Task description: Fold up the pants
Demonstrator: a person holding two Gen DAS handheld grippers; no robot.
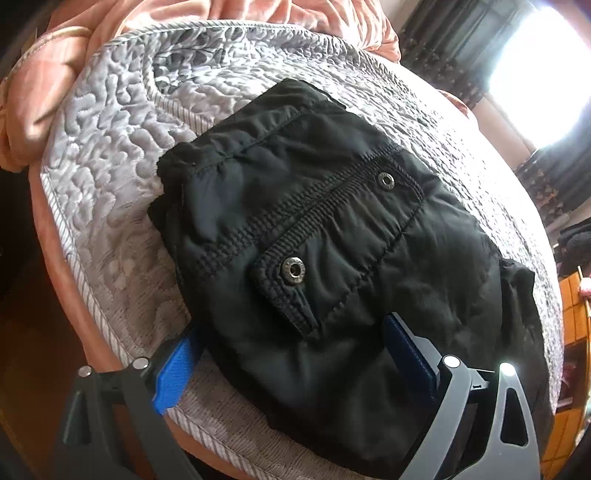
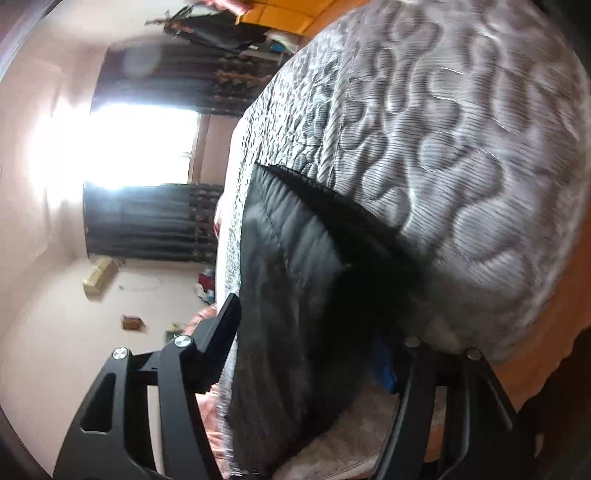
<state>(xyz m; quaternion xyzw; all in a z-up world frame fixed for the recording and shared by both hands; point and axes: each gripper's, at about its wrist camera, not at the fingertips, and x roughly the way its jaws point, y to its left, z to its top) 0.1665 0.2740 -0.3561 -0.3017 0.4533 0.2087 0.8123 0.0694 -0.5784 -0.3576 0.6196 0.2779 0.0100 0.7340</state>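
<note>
Black pants (image 1: 317, 240) lie folded into a compact bundle on a grey quilted bedspread (image 1: 122, 155), pocket flaps with metal snaps (image 1: 293, 268) facing up. My left gripper (image 1: 291, 350) is open, its blue fingers (image 1: 175, 369) straddling the near edge of the bundle, one on each side. In the right wrist view the camera is rolled sideways. My right gripper (image 2: 314, 332) is open with its black fingers (image 2: 221, 332) spread around the edge of the pants (image 2: 295, 295). The far finger is partly hidden by the cloth.
A pink blanket (image 1: 74, 74) is bunched at the bed's far left. The bed's orange edge (image 1: 74, 280) runs close by on the left. A bright window (image 2: 122, 147) with dark curtains and an orange cabinet (image 2: 288, 14) stand beyond the bed.
</note>
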